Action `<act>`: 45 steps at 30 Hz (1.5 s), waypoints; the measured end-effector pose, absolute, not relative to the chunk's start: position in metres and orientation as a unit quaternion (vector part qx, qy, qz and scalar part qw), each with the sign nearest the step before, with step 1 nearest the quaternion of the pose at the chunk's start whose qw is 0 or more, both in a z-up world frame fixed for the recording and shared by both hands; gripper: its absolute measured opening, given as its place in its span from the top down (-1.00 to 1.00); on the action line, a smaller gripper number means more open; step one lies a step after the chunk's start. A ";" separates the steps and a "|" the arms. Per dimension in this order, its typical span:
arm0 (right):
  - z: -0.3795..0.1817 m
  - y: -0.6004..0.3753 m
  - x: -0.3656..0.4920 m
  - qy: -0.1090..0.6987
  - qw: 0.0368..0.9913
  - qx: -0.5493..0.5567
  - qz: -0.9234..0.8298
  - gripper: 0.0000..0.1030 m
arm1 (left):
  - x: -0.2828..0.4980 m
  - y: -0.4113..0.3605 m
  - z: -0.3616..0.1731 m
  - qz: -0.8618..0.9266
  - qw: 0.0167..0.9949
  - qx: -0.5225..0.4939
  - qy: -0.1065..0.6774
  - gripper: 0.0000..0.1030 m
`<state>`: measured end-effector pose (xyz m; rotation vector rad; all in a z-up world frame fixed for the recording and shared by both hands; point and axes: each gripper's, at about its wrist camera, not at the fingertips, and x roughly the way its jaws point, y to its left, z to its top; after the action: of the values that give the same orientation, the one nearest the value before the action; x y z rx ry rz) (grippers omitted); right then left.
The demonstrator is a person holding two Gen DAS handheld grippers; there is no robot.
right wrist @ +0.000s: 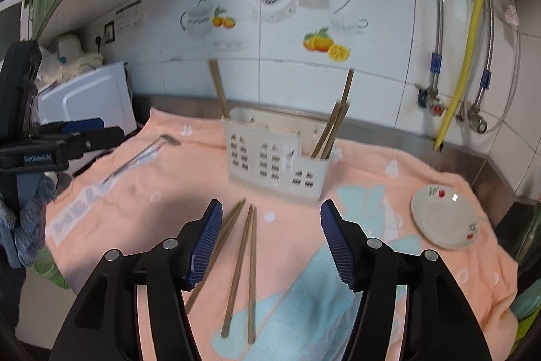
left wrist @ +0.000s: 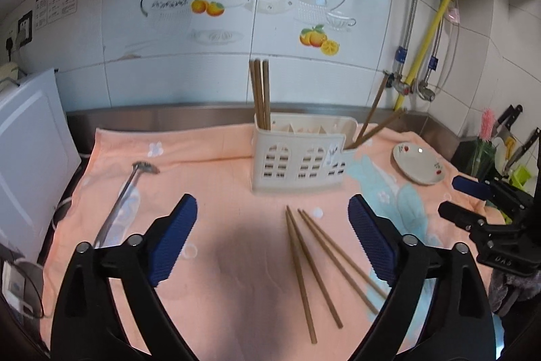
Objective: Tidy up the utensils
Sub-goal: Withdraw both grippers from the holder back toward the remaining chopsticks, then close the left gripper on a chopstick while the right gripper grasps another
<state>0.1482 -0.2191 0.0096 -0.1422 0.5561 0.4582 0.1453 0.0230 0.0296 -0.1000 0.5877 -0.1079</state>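
Spoon (left wrist: 126, 192), one, flat on towel (left wrist: 219, 178) at left; utensil holder (left wrist: 301, 154): three chopsticks upright in left end, two leaning in right end; three loose chopsticks (left wrist: 314, 266) on towel; saucer (left wrist: 419, 163), one; left gripper (left wrist: 272, 239) and right gripper (right wrist: 270, 242) both released, empty

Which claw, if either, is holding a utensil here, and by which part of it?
Neither. The left claw and the right claw both stand open and empty above the loose chopsticks lying on the towel.

Three loose chopsticks (left wrist: 312, 269), one holder (left wrist: 301, 154), one saucer (left wrist: 419, 164), one spoon (left wrist: 128, 188)
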 end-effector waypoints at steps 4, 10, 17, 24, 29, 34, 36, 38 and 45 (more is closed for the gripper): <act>-0.013 -0.219 0.139 0.284 0.929 -0.067 0.228 -0.13 | 0.136 0.027 0.014 -0.050 0.951 -0.058 0.299 -0.76; -0.049 -0.221 0.129 0.306 0.922 -0.062 0.230 -0.13 | 0.125 0.037 -0.006 -0.042 0.948 -0.072 0.306 -0.77; -0.084 -0.220 0.126 0.334 0.912 -0.062 0.229 0.02 | 0.118 0.045 -0.027 -0.032 0.942 -0.082 0.324 -0.77; -0.109 -0.218 0.132 0.363 0.900 -0.061 0.232 0.26 | 0.115 0.045 -0.040 -0.030 0.937 -0.084 0.336 -0.77; -0.122 -0.212 0.137 0.375 0.894 -0.066 0.236 0.45 | 0.113 0.046 -0.046 -0.028 0.935 -0.086 0.343 -0.77; -0.130 -0.207 0.142 0.385 0.888 -0.070 0.240 0.53 | 0.111 0.048 -0.050 -0.026 0.933 -0.090 0.347 -0.77; -0.134 -0.203 0.145 0.390 0.886 -0.074 0.241 0.58 | 0.110 0.049 -0.052 -0.024 0.933 -0.090 0.348 -0.77; -0.138 -0.201 0.148 0.394 0.884 -0.075 0.241 0.63 | 0.110 0.049 -0.053 -0.024 0.932 -0.090 0.349 -0.77; -0.148 -0.198 0.157 0.408 0.878 -0.083 0.234 0.75 | 0.109 0.043 -0.064 -0.031 0.928 -0.081 0.361 -0.75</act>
<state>0.1568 -0.1983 -0.1480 -0.1732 0.8510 0.4886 0.1086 0.0426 -0.0636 -0.1653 0.7402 -0.0642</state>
